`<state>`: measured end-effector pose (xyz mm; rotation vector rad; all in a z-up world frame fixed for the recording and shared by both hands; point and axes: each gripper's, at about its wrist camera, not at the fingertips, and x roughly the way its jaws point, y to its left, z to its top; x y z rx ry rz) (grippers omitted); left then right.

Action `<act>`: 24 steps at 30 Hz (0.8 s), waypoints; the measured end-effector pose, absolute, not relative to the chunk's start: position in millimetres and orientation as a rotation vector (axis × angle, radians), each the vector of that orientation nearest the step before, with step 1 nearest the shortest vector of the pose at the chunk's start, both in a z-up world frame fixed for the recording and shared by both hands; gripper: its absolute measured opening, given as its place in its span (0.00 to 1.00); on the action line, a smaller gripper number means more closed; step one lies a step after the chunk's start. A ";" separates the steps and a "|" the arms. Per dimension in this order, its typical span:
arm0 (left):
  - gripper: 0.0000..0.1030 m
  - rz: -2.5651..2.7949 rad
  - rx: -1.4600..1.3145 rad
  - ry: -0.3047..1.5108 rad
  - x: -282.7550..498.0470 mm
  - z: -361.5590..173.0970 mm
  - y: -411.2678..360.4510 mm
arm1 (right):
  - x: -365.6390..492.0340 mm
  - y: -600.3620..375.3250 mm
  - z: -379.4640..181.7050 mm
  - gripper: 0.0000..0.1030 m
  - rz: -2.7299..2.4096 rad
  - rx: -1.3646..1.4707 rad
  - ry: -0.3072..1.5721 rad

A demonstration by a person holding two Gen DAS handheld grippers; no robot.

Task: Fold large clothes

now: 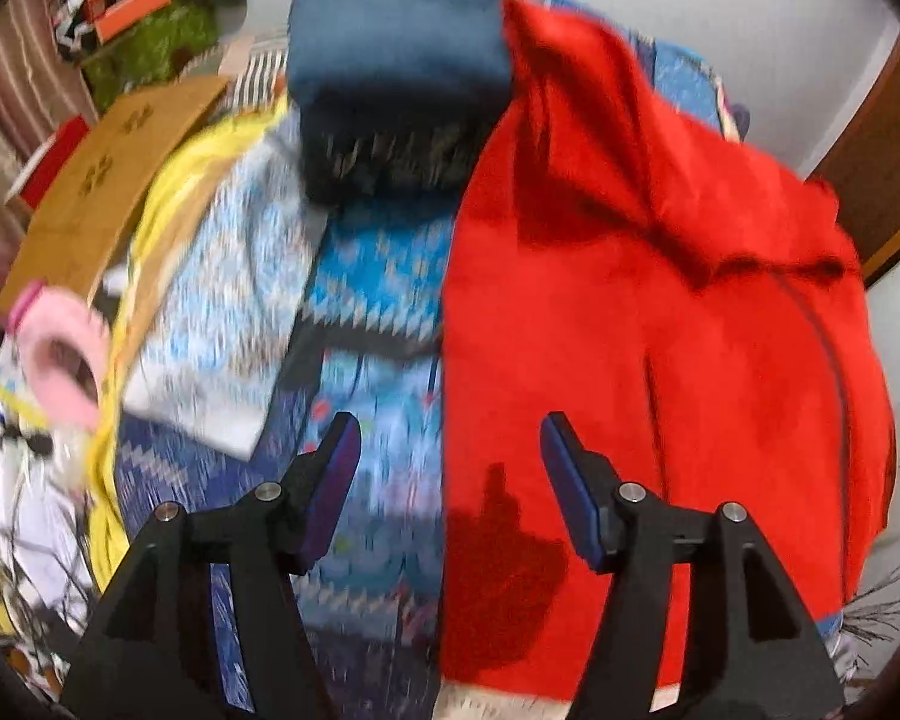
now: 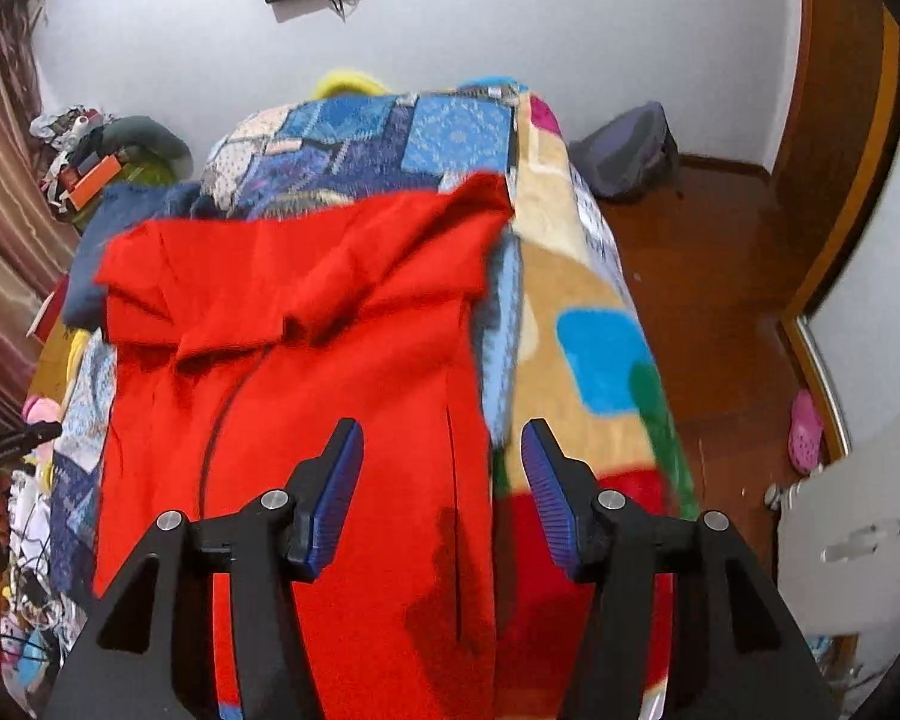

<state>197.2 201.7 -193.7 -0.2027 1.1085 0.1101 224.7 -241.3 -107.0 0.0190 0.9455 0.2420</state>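
Observation:
A large red garment (image 1: 660, 312) lies spread lengthwise on a bed with a blue patterned cover (image 1: 378, 396). Its far end is folded back on itself, seen in the right wrist view (image 2: 306, 324). My left gripper (image 1: 450, 480) is open and empty, hovering above the garment's left edge near its close end. My right gripper (image 2: 444, 480) is open and empty, above the garment's right edge. Both cast shadows on the red cloth.
A folded dark blue garment (image 1: 396, 48) lies on a dark pile at the far end of the bed. A yellow cloth (image 1: 168, 192), a brown board (image 1: 108, 180) and a pink slipper (image 1: 66, 354) lie at the left. A wooden floor (image 2: 720, 300) and a bag (image 2: 624, 150) are at the right.

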 end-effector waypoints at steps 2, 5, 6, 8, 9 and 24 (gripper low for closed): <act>0.59 0.101 -0.234 1.141 184.2 -207.0 203.3 | 215.4 -244.2 -114.0 0.49 0.240 0.026 0.963; 0.59 0.078 -0.276 1.186 167.7 -226.7 202.1 | 202.1 -247.5 -128.8 0.49 0.228 0.024 0.997; 0.59 0.071 -0.286 1.198 163.0 -232.9 201.2 | 198.3 -248.2 -133.8 0.49 0.226 0.025 1.008; 0.59 0.056 -0.313 1.219 154.6 -245.0 199.4 | 191.1 -251.9 -142.5 0.49 0.222 0.034 1.030; 0.59 0.048 -0.332 1.234 150.7 -252.1 198.6 | 188.1 -253.3 -147.5 0.49 0.221 0.039 1.043; 0.65 -0.056 -0.730 1.205 120.6 -307.6 212.7 | 170.1 -260.4 -193.9 0.54 0.193 0.159 1.120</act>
